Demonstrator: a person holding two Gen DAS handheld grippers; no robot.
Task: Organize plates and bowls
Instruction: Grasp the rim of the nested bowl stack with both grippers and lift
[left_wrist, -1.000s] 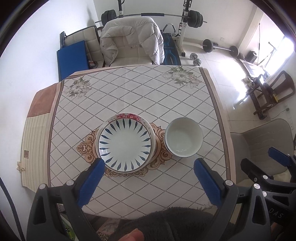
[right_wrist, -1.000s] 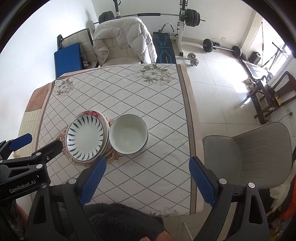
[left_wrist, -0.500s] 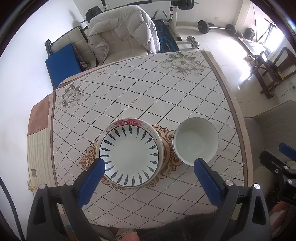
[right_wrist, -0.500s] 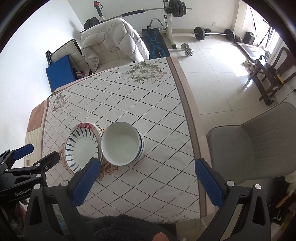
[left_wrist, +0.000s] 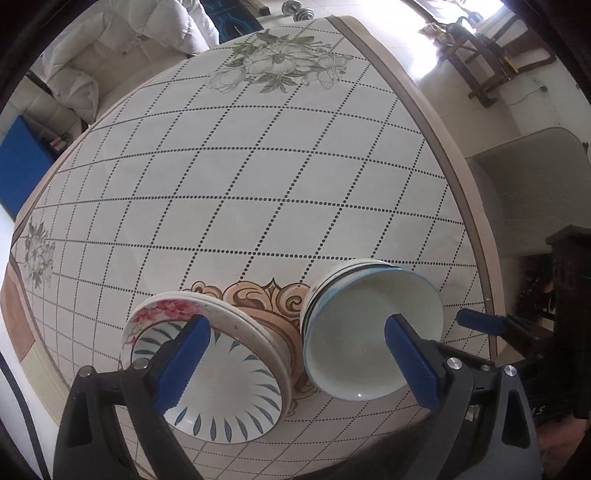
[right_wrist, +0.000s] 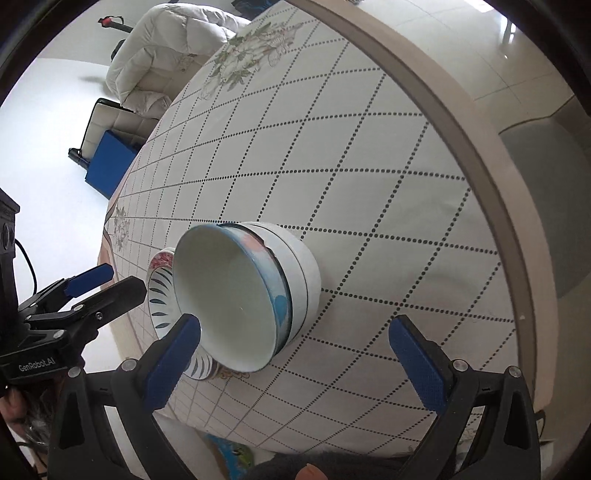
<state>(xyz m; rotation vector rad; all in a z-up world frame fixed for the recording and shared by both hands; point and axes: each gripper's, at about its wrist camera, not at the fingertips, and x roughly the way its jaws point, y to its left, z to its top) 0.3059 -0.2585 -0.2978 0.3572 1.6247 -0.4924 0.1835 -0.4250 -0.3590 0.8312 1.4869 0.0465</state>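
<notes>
A stack of plates (left_wrist: 221, 373) sits near the table's front edge, its top plate white with blue leaf marks and a pink-flowered plate under it. Right of it stands a stack of nested white bowls (left_wrist: 369, 332), the top one with a blue rim. My left gripper (left_wrist: 295, 362) hangs open just above both stacks, one blue finger over the plates and the other over the bowl. My right gripper (right_wrist: 299, 362) is open too, with the bowl stack (right_wrist: 247, 291) by its left finger and the plates (right_wrist: 159, 291) beyond. In that view my left gripper (right_wrist: 88, 280) reaches in from the left.
The table (left_wrist: 258, 184) wears a diamond-pattern cloth with flower prints. A grey chair (left_wrist: 517, 177) stands at its right side and a chair draped with a white jacket (left_wrist: 122, 48) at the far end. The far half of the cloth is bare.
Both grippers have come down close over the table, so plates and bowls loom much larger. Each wrist has rolled, tilting the views. The right gripper's jaws widened slightly.
</notes>
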